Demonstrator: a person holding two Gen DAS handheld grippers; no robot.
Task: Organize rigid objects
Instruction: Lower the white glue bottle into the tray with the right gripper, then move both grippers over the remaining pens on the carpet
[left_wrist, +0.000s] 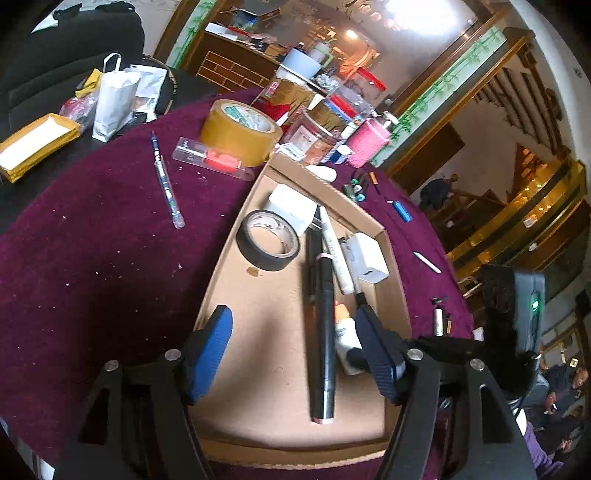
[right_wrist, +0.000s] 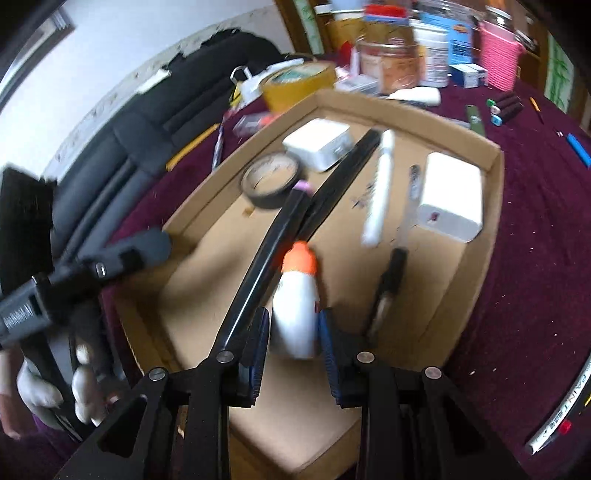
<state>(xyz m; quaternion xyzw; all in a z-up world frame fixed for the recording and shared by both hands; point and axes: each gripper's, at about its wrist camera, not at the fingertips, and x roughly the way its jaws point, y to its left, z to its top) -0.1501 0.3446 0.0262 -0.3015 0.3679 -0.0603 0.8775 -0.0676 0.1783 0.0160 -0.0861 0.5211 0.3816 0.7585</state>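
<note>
Cardboard tray (right_wrist: 495, 192), shallow and brown, lies on a round table covered in dark maroon cloth (left_wrist: 92, 229) and holds most of the sorted items. Behind its far rim stands a wide roll of tan packing tape (left_wrist: 236, 133). Inside the tray, largest first: two white rectangular charger blocks, one at the far corner (right_wrist: 317, 144) and one by the right wall (right_wrist: 452, 195); a roll of black tape (left_wrist: 267, 240) lying flat near the left wall; two long black pens (left_wrist: 323, 332) side by side down the middle; and a white marker (right_wrist: 380, 188) just beside them. A slim blue-and-clear pen (left_wrist: 166, 184) lies on the cloth, well apart from the tray.

The right gripper (right_wrist: 293, 343) points down into the tray with its blue-padded fingers (right_wrist: 258, 347) clamped on a small white glue bottle with an orange cap (right_wrist: 295, 302), which hangs tilted over the tray floor. The left gripper (left_wrist: 291, 350) hovers over the near end of the tray, its fingers (left_wrist: 210, 347) wide apart with nothing gripped; one black pen lies on the tray floor below the gap.
</note>
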